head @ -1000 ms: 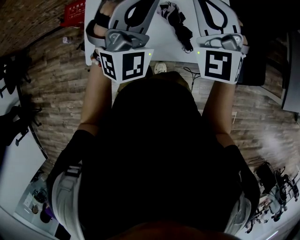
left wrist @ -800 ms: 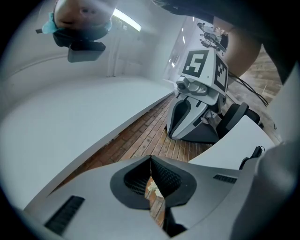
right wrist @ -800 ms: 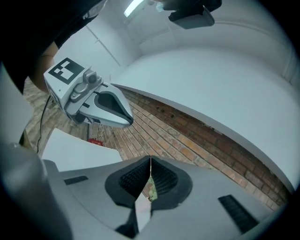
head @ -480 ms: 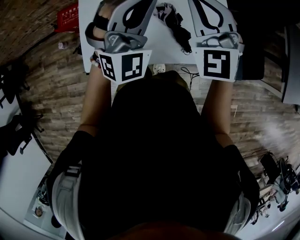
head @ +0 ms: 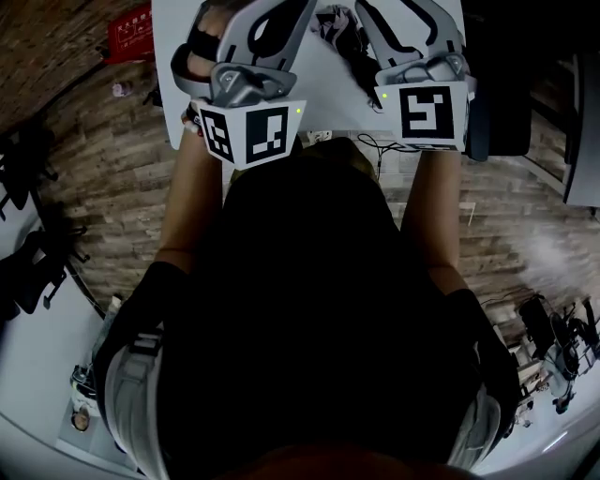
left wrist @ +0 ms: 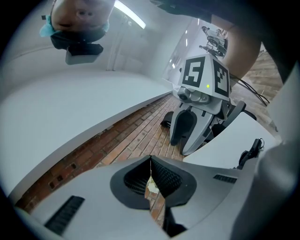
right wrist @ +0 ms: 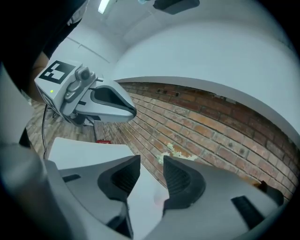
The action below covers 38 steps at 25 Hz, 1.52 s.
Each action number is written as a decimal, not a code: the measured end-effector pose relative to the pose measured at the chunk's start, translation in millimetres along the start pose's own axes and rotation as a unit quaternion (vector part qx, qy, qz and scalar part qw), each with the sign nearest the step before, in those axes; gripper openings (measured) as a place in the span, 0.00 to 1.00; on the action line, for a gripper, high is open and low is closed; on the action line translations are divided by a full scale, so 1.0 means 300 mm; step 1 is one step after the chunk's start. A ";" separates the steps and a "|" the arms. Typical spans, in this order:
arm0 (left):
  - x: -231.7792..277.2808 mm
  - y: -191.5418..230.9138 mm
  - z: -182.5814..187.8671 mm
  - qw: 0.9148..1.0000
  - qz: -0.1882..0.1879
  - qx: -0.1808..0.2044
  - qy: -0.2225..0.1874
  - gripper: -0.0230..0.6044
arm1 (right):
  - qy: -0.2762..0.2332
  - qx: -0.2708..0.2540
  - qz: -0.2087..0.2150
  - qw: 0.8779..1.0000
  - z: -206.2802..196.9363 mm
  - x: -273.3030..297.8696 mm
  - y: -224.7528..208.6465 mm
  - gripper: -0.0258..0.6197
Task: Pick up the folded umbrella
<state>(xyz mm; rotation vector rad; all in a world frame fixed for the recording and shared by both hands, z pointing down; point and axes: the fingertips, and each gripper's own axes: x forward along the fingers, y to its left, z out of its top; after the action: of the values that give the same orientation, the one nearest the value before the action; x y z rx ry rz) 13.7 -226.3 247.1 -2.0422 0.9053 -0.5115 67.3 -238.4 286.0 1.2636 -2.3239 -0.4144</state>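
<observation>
The folded umbrella (head: 337,26) is black and lies on the white table (head: 319,94) at the top of the head view, between my two grippers. My left gripper (left wrist: 151,161) is held left of it, jaws shut with nothing in them; its marker cube (head: 251,133) shows near the table's front edge. My right gripper (right wrist: 151,171) is close by the umbrella's right side, its jaws opening with a narrow gap and nothing between them. Its marker cube (head: 429,112) is tilted. The head view cuts off both grippers' fingertips.
The table's near edge runs just past my forearms, over a wooden plank floor (head: 103,178). A red sign (head: 131,33) lies left of the table and black chairs (head: 28,272) stand at the far left. A brick wall (right wrist: 220,122) is beyond the table.
My right gripper has moved left toward the umbrella and rolled, and its jaws have parted. The left gripper has shifted only a little.
</observation>
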 end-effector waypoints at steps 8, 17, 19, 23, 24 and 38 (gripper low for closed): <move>0.027 -0.012 -0.054 1.000 -0.011 -0.014 0.002 0.06 | 0.039 0.018 0.035 0.998 -0.076 0.079 0.057 0.39; 0.036 -0.027 -0.110 0.999 -0.021 -0.031 0.007 0.06 | 0.096 0.020 0.058 0.993 -0.186 0.143 0.133 0.48; 0.038 -0.035 -0.115 0.999 -0.023 -0.034 0.006 0.06 | 0.110 0.024 0.063 0.992 -0.219 0.148 0.144 0.50; 0.048 -0.046 -0.130 0.999 -0.029 -0.036 0.009 0.06 | 0.136 0.034 0.072 0.988 -0.273 0.161 0.162 0.52; 0.053 -0.051 -0.135 0.999 -0.031 -0.036 0.010 0.06 | 0.139 0.037 0.069 0.987 -0.288 0.166 0.163 0.53; 0.073 -0.109 -0.202 0.997 -0.051 -0.045 0.022 0.06 | 0.215 0.072 0.126 0.966 -0.480 0.199 0.297 0.61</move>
<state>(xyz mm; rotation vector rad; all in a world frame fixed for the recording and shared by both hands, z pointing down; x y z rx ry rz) 3.8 -261.2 309.5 -2.1751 0.8690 -0.5826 52.0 -247.7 464.7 0.9817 -2.1225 0.1084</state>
